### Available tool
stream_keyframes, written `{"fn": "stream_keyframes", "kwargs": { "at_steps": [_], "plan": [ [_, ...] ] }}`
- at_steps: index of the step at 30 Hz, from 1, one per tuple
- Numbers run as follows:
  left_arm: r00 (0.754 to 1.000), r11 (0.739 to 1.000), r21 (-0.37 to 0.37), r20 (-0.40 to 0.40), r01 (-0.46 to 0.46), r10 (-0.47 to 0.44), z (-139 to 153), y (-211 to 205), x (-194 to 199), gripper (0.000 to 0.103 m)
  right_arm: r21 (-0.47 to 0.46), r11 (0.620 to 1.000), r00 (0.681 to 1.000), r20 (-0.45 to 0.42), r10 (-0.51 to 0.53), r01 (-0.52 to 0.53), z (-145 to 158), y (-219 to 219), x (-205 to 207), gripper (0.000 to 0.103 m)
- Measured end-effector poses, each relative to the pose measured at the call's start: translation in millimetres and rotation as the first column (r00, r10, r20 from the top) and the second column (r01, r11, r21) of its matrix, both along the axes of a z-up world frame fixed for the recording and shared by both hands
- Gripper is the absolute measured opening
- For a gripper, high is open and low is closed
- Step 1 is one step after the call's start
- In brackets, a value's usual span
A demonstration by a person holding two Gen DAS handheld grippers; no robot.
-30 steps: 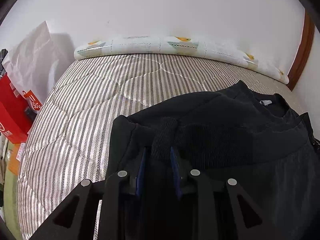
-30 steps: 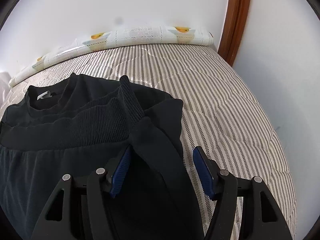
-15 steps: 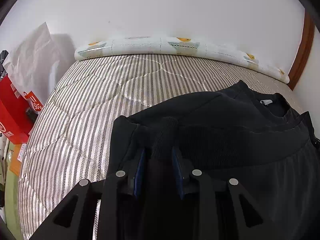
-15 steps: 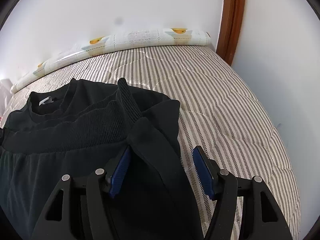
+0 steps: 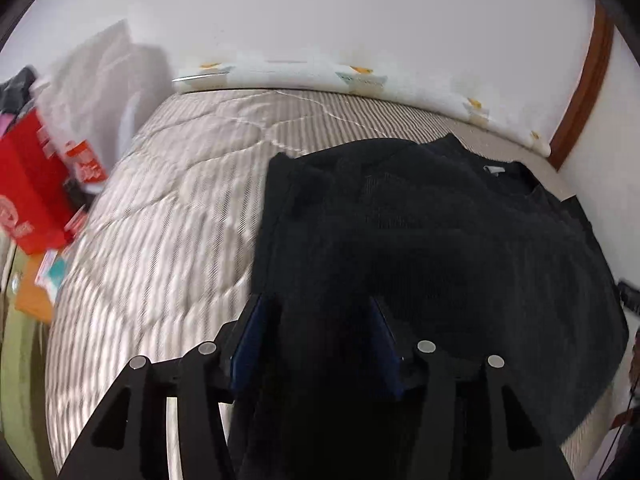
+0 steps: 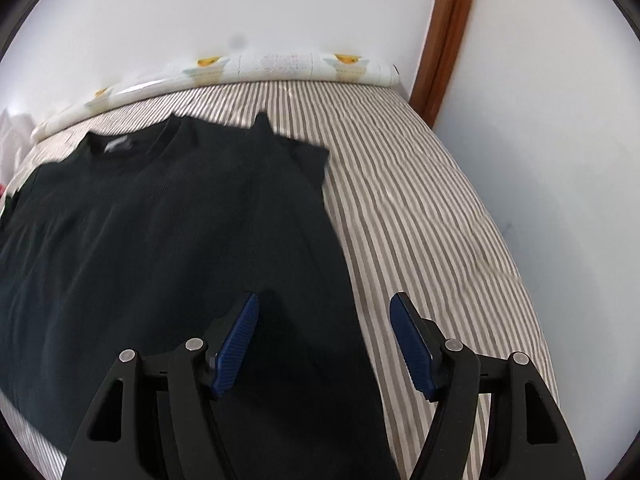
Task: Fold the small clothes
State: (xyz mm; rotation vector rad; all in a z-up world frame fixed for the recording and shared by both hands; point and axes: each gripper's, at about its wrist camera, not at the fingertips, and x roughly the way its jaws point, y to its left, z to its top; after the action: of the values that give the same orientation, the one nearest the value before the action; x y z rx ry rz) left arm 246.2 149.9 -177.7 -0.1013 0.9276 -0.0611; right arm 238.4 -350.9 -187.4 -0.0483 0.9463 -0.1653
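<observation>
A black sweater [image 5: 440, 220] [image 6: 160, 220] lies folded on the striped mattress [image 5: 180, 200] [image 6: 420, 200], neck label [image 6: 118, 145] toward the wall. My left gripper [image 5: 316, 304] hovers over the sweater's left side. Its jaws are opening, and black cloth lies under the gap without the pads pressing on it. This view is blurred by motion. My right gripper [image 6: 324, 298] is above the sweater's right edge with its jaws opening wide. Cloth shows below the left pad and bare mattress below the right pad. Neither gripper holds anything.
A rolled patterned pad [image 5: 300, 76] [image 6: 280, 66] lies along the white wall at the far end of the mattress. Red boxes [image 5: 28, 184] and a white bag [image 5: 92, 76] stand left of the bed. A brown door frame [image 6: 448, 32] and a wall close off the right side.
The left gripper let go of the ribbed cuff and its jaws spread. Both grippers drew back toward the near edge, so the sweater lies farther ahead and flatter.
</observation>
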Motion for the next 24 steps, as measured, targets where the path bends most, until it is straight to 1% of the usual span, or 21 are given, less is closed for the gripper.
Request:
{"fn": "stream_keyframes", "kwargs": {
  "at_steps": [2, 3, 6, 7, 8, 9, 10, 12, 13, 14, 17, 19, 20, 21, 22, 23, 24],
  "plan": [
    [1.0, 1.0, -0.005, -0.005, 0.007, -0.007, 2.4, 5.0, -16.8, 0.05, 0.01, 1.0, 1.0, -0.002, -0.013, 0.013, -3.0, -5.4, -20.9, 0.066],
    [1.0, 1.0, -0.013, -0.012, 0.017, -0.018, 2.0, 7.8, -28.6, 0.05, 0.03, 0.999, 1.0, -0.003, -0.017, 0.017, -5.3, -9.2, -35.7, 0.066],
    [0.999, 0.999, 0.0, -0.031, 0.033, -0.033, -3.3, 12.3, -50.7, 0.05, 0.045, 0.999, 1.0, 0.007, -0.03, 0.03, -6.7, -12.2, -64.7, 0.066],
    [1.0, 1.0, 0.01, -0.006, 0.028, -0.028, -4.1, 15.2, -65.1, 0.051, 0.046, 0.998, 0.999, 0.011, -0.036, 0.036, -4.9, -13.0, -74.7, 0.066],
    [1.0, 1.0, 0.015, 0.01, 0.023, -0.023, -3.4, 17.5, -72.5, 0.053, 0.047, 0.998, 0.999, 0.011, -0.041, 0.04, -2.9, -12.0, -79.0, 0.066],
    [1.0, 1.0, 0.026, 0.022, 0.016, -0.017, -2.8, 19.8, -82.0, 0.053, 0.045, 0.998, 0.999, 0.011, -0.049, 0.049, 1.4, -11.2, -85.8, 0.066],
    [1.0, 0.999, 0.04, 0.018, 0.011, -0.012, -3.1, 22.5, -91.6, 0.053, 0.034, 0.998, 0.998, 0.009, -0.056, 0.055, 5.1, -9.0, -89.1, 0.066],
    [1.0, 1.0, 0.021, 0.014, 0.014, -0.014, -4.2, 28.9, -107.2, 0.053, -0.036, 0.997, 0.998, 0.016, -0.068, 0.068, 15.4, 3.2, -94.2, 0.066],
    [1.0, 1.0, 0.012, 0.013, 0.012, -0.012, -5.1, 32.3, -114.6, 0.053, -0.069, 0.996, 0.998, 0.03, -0.056, 0.058, 22.0, 12.9, -94.9, 0.066],
    [1.0, 1.0, 0.01, 0.013, 0.008, -0.009, -5.8, 35.7, -122.1, 0.053, -0.082, 0.996, 0.998, 0.044, -0.038, 0.042, 28.5, 22.7, -95.9, 0.066],
    [1.0, 1.0, -0.006, 0.021, -0.007, 0.007, -5.6, 43.9, -138.8, 0.053, -0.083, 0.996, 0.994, 0.092, 0.052, -0.045, 48.6, 68.7, -96.4, 0.066],
    [1.0, 0.999, -0.041, 0.014, -0.019, 0.02, -5.3, 51.9, -148.7, 0.053, -0.08, 0.989, 0.984, 0.117, 0.135, -0.127, 56.4, 112.6, -92.9, 0.067],
    [1.0, 0.998, -0.063, 0.008, -0.026, 0.027, -5.5, 56.6, -153.6, 0.053, -0.079, 0.984, 0.978, 0.12, 0.17, -0.161, 57.1, 131.8, -91.2, 0.067],
    [1.0, 0.997, -0.076, 0.005, -0.03, 0.031, -6.1, 59.2, -158.1, 0.053, -0.079, 0.974, 0.968, 0.117, 0.221, -0.212, 55.6, 163.6, -87.2, 0.067],
    [0.999, 0.995, -0.093, -0.002, -0.037, 0.037, -7.0, 63.8, -163.0, 0.053, -0.08, 0.966, 0.961, 0.109, 0.255, -0.248, 53.7, 185.3, -85.0, 0.067],
    [0.999, 0.994, -0.104, -0.009, -0.043, 0.042, -8.1, 66.6, -168.7, 0.053, -0.081, 0.956, 0.953, 0.099, 0.288, -0.281, 51.2, 205.9, -83.4, 0.067],
    [0.999, 0.993, -0.112, -0.019, -0.046, 0.045, -9.6, 70.4, -173.4, 0.053, -0.085, 0.94, 0.938, 0.079, 0.337, -0.33, 45.9, 237.0, -81.9, 0.067]
  ]
}}
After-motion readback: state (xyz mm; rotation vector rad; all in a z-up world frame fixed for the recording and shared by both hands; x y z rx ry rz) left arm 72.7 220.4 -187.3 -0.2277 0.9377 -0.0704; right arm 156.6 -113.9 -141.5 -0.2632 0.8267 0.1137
